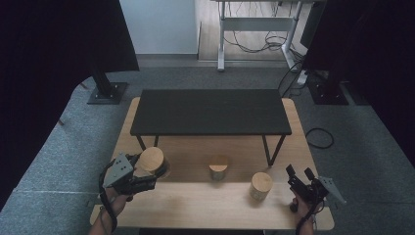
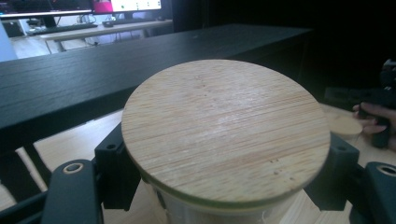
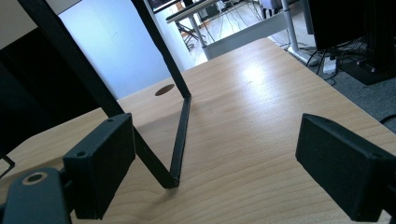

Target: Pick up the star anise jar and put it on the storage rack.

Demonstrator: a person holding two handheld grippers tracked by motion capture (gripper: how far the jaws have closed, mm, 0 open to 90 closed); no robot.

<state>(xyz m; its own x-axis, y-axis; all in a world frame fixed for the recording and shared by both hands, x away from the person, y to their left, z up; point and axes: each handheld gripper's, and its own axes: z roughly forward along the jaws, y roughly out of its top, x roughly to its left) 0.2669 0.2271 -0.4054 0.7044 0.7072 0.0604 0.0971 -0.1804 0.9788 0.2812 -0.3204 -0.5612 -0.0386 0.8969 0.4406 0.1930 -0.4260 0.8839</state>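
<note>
Three jars [image 1: 218,170]: left claw [image 1: 147,172] clamps one, right claw [image 1: 296,176] gapes

Light wooden counter [image 1: 195,205] on grey carpet floor [image 1: 58,161]. On counter: black low shelf [image 1: 210,111] at far part, two lidded jars, middle [image 1: 218,170] and right [image 1: 261,185], standing well apart.

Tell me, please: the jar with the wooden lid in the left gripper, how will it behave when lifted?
The jar looks rigid, so the left gripper, shut on it below the lid, should not crush it. Its wall seems smooth, perhaps glass: it may slip and could break. The lid overhangs the pads and may catch a slide.
</note>
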